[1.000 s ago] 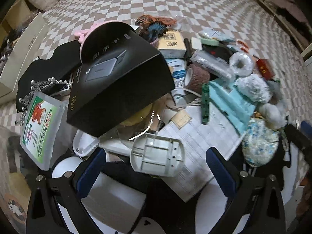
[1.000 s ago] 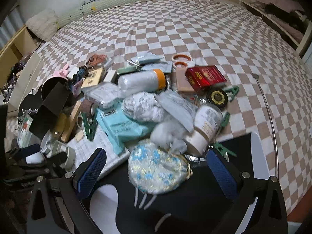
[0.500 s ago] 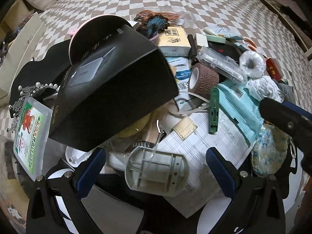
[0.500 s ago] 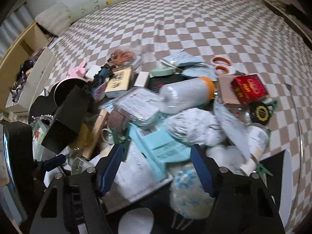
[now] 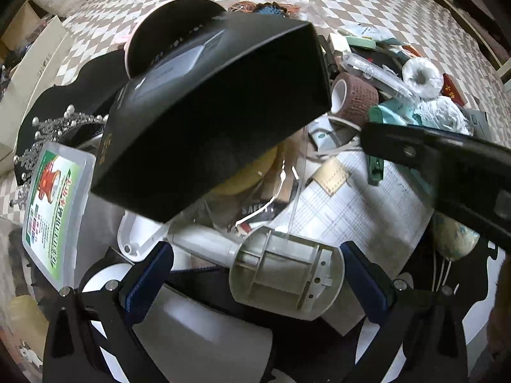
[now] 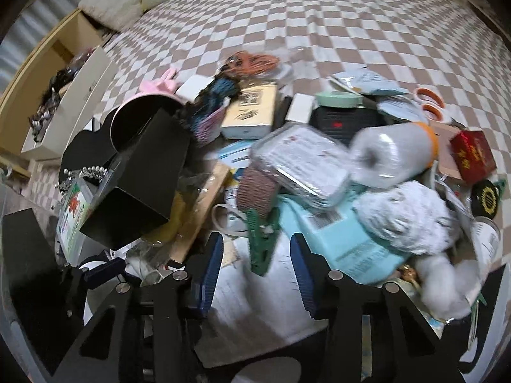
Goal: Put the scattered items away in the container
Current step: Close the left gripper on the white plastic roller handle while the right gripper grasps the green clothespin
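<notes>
Blue-padded fingers of the right gripper (image 6: 255, 268) are closing over a green clothes peg (image 6: 262, 242) that lies on a sheet of squared paper (image 6: 265, 306). The peg sits between the pads, yet they do not press on it.

The left gripper (image 5: 255, 274) stands wide, pointing almost straight down, with a grey plastic part (image 5: 287, 274) lying between its fingers; whether the pads touch that part I cannot tell. Just above it a black box (image 5: 210, 111) leans on the heap, tilted, beside a flat clear case with a green label (image 5: 54, 210).

The pile of scattered things lies on a brown and white checked cover (image 6: 351, 25). Close to the peg are a brown tape roll (image 6: 255, 191), a pale blue packet (image 6: 348, 239) and a white fluffy bundle (image 6: 405, 217). A clear bottle with an orange cap (image 6: 392, 153) and a red box (image 6: 472, 156) lie further right. A round pink tub (image 6: 143, 118) rests behind the black box.
</notes>
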The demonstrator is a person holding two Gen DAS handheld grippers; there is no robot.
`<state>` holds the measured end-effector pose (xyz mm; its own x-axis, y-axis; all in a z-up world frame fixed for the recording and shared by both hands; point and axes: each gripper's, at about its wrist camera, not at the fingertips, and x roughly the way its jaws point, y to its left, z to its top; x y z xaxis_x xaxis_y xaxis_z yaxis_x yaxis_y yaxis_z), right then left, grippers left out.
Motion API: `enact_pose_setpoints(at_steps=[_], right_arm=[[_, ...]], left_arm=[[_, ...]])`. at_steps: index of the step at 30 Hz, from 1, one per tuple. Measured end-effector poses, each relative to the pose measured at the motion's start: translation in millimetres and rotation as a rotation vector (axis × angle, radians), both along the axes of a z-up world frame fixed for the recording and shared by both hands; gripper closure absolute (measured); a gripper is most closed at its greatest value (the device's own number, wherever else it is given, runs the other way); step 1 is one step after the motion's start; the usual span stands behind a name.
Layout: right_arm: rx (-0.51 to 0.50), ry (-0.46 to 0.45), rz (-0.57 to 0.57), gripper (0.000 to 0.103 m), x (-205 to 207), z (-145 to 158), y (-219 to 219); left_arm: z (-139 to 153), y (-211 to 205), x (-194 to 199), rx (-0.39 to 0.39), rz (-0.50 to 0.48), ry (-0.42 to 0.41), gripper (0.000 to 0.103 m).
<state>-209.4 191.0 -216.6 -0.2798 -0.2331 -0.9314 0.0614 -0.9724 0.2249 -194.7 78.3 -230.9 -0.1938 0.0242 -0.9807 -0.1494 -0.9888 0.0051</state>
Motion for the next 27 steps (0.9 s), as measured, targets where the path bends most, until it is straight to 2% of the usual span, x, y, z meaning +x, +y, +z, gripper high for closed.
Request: enact_pose_setpoints(at_steps=[3,9,11,16,25,27], right_arm=[[0.018,-0.002,0.015,0.065,-4,-4,-8],[0.036,-0.024,0.027,0.081,-11,-15,-13],[0.045,-0.023,0.027,0.082,-12,-17,-12],[0.044,-0.012,0.025,0.092,-7,-13,-3],[-0.024,-0.011,0.039,0.093,9,-7,16],[-0.037,-0.010,0.040,0.093,11,-5,19]], left_arm=[[2,-4,1,0.016,0.000,-0.005,0.000],[7,-11,1,0.045,0.012,-0.017,0.000],[8,-13,0,0.054,0.019,-0.019,0.000],[10,-15,-5,0.074,0.048,-0.029,0.001],[8,-20,-19,0.107,0.149,-0.058,0.001],[8,-20,-22,0.108,0.151,-0.055,0.006]])
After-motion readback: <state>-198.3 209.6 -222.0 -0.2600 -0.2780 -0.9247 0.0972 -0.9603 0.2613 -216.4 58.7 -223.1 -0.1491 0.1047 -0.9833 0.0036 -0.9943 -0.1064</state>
